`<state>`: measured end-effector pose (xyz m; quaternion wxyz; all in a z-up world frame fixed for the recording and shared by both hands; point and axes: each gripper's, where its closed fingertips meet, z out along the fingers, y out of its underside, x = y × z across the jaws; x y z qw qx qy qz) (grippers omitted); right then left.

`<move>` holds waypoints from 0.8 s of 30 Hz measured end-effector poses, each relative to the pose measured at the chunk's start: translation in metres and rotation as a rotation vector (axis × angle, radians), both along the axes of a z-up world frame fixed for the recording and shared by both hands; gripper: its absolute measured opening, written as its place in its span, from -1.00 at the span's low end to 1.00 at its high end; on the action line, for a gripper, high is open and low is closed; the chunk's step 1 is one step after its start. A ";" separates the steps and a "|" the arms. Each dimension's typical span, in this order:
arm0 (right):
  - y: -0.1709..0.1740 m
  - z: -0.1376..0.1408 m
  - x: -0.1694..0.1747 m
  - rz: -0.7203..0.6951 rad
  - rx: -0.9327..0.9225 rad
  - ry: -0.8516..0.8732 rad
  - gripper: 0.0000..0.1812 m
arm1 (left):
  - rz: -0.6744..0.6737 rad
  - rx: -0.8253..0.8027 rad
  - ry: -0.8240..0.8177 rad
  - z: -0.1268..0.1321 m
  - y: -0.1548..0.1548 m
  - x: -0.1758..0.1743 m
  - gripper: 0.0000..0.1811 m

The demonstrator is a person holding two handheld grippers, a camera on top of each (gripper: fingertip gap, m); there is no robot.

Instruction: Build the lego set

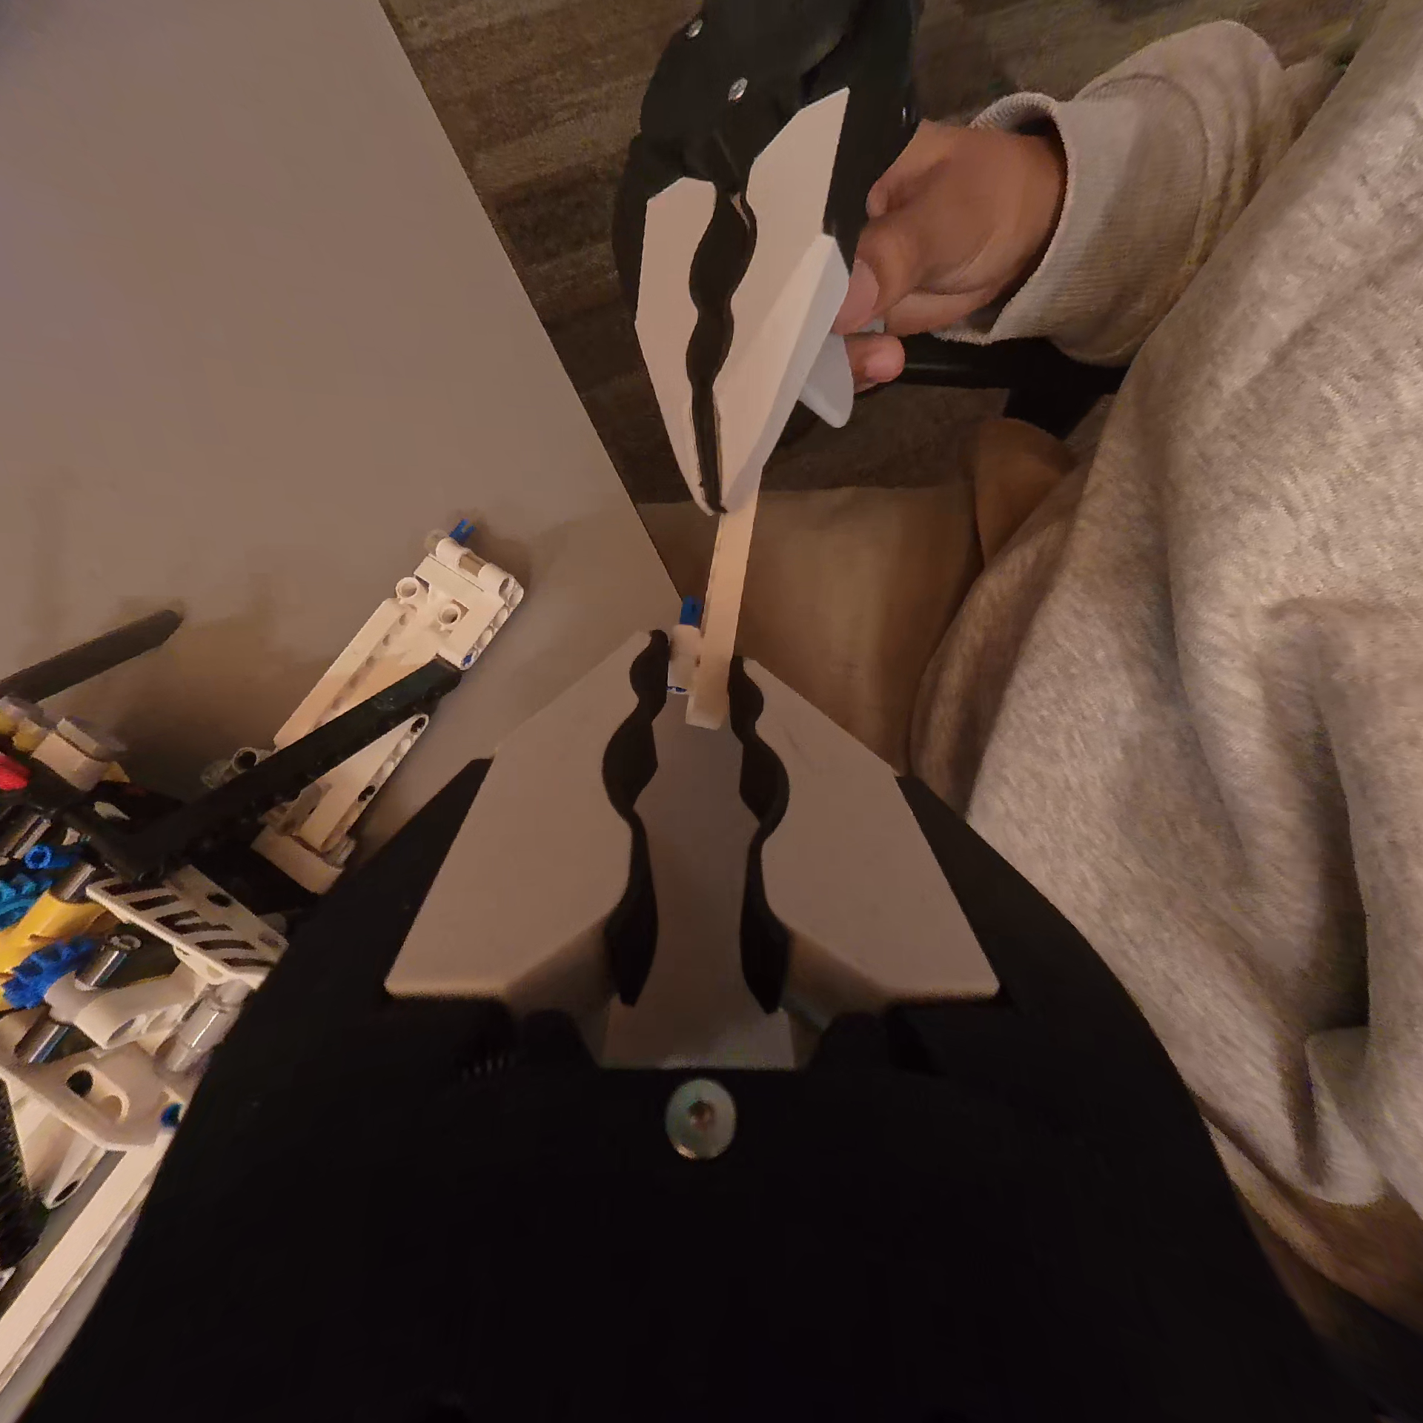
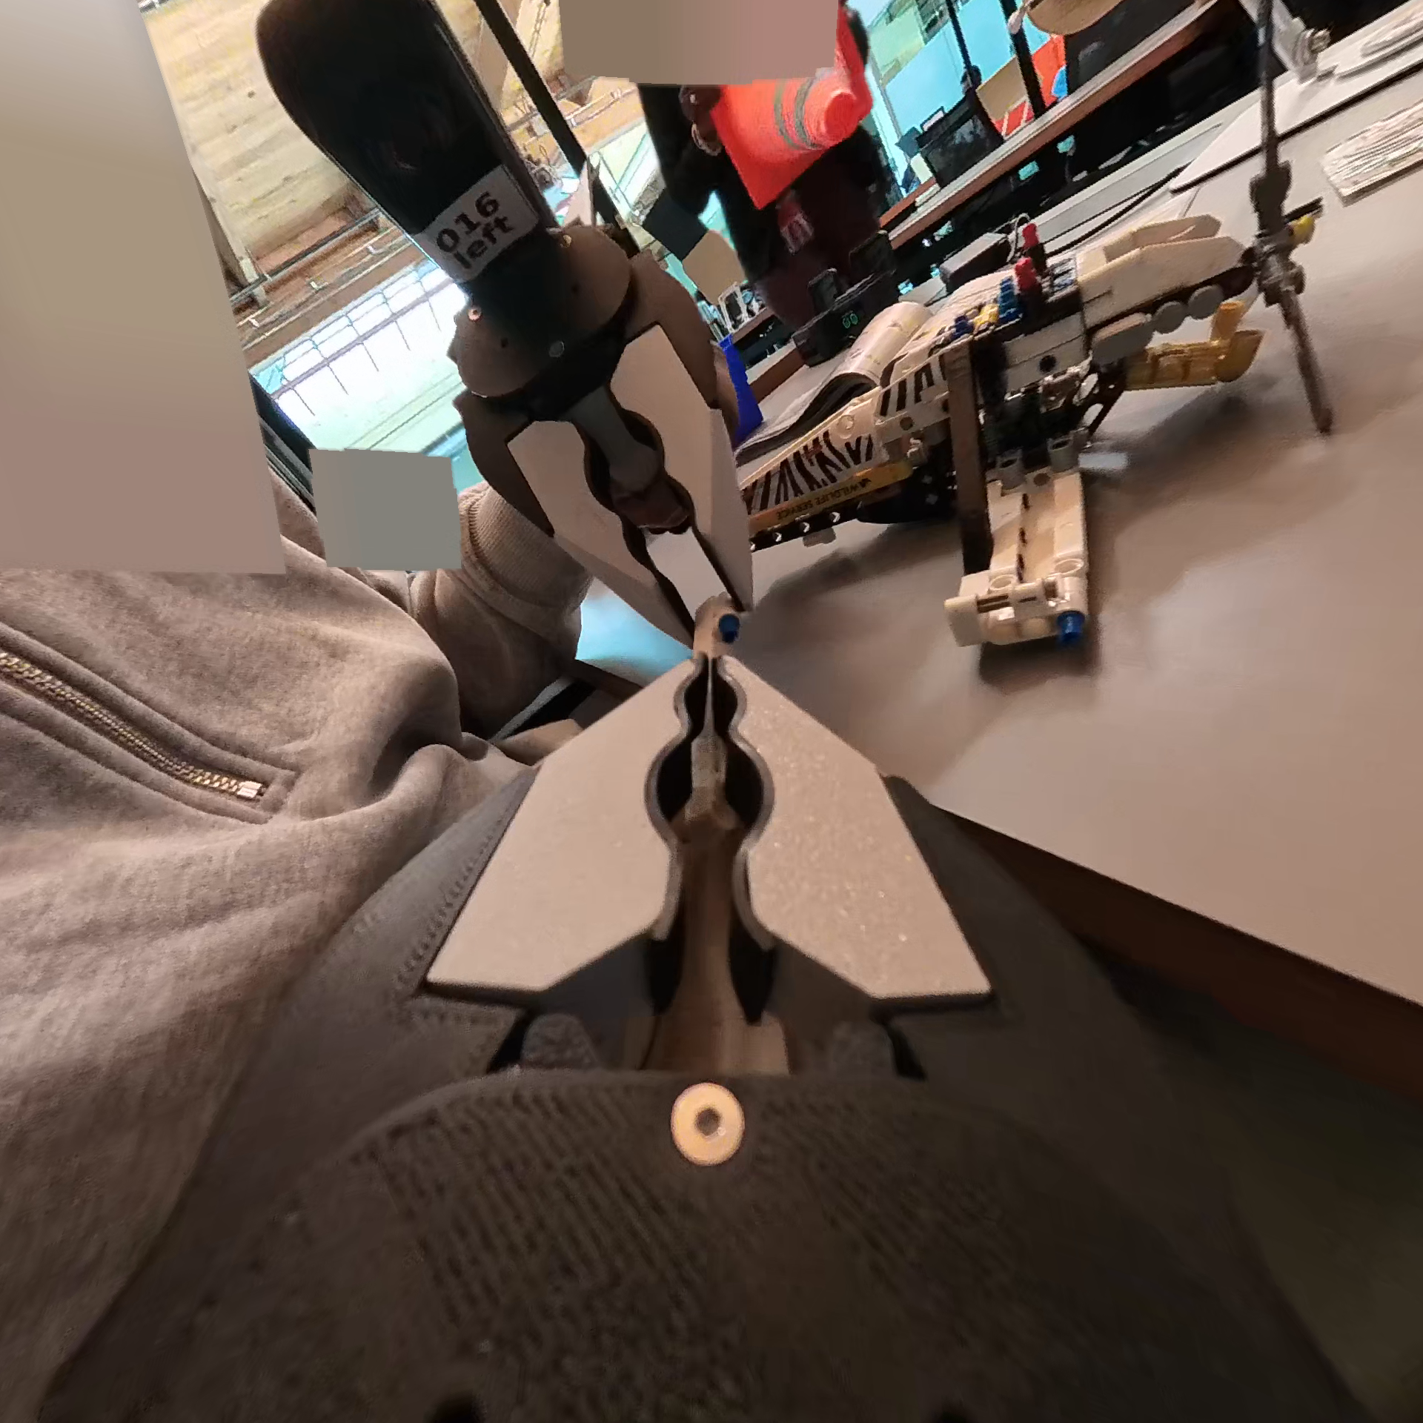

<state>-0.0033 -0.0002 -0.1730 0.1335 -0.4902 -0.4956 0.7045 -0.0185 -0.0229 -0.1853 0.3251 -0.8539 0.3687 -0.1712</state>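
Observation:
A slim white Lego beam point(image 1: 728, 585) with a small white connector and a blue pin point(image 1: 691, 611) on its side hangs in the air off the table's edge. My left gripper point(image 1: 697, 654) is shut on its lower end, one pad on the connector and the other on the beam. My right gripper point(image 1: 712, 500) comes from above and is shut on the beam's upper end. In the right wrist view my right gripper point(image 2: 712, 664) is closed on the white beam point(image 2: 708, 627). The blue pin point(image 2: 728, 622) shows just past its tips, with the left gripper point(image 2: 720, 608) right beyond.
The partly built Lego model point(image 2: 1001, 369) lies on the grey table point(image 2: 1155, 693), with a white panel arm point(image 1: 431, 624) sticking out toward me. An open booklet point(image 2: 870, 346) lies behind it. A thin rod stand point(image 2: 1278, 231) is at the right. A person's grey sleeve point(image 1: 1155, 231) is close by. Only a small space, under 4 cm, lies between the two pairs of fingers.

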 end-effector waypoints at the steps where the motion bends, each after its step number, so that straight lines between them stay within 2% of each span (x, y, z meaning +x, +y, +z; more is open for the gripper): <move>1: -0.001 0.000 0.000 0.005 -0.007 0.003 -1.00 | 0.003 -0.003 0.001 0.000 0.000 -0.001 -0.85; 7: -0.001 -0.001 -0.002 0.003 -0.015 0.006 -0.84 | 0.017 -0.002 -0.002 0.002 -0.002 -0.008 -0.85; 15: -0.008 -0.006 -0.005 0.031 -0.011 -0.015 -0.88 | 0.004 0.017 -0.023 0.005 -0.005 -0.005 -0.85; 18: -0.009 -0.006 -0.003 0.047 -0.028 -0.017 -1.00 | -0.006 0.022 -0.027 0.006 -0.006 -0.003 -0.85; 21: -0.008 -0.005 -0.003 0.055 -0.055 -0.012 -1.00 | -0.009 0.034 -0.027 0.008 -0.006 -0.002 -0.85; 24: -0.006 -0.002 -0.003 0.051 -0.086 0.006 -0.87 | -0.007 0.037 -0.024 0.008 -0.006 -0.003 -0.85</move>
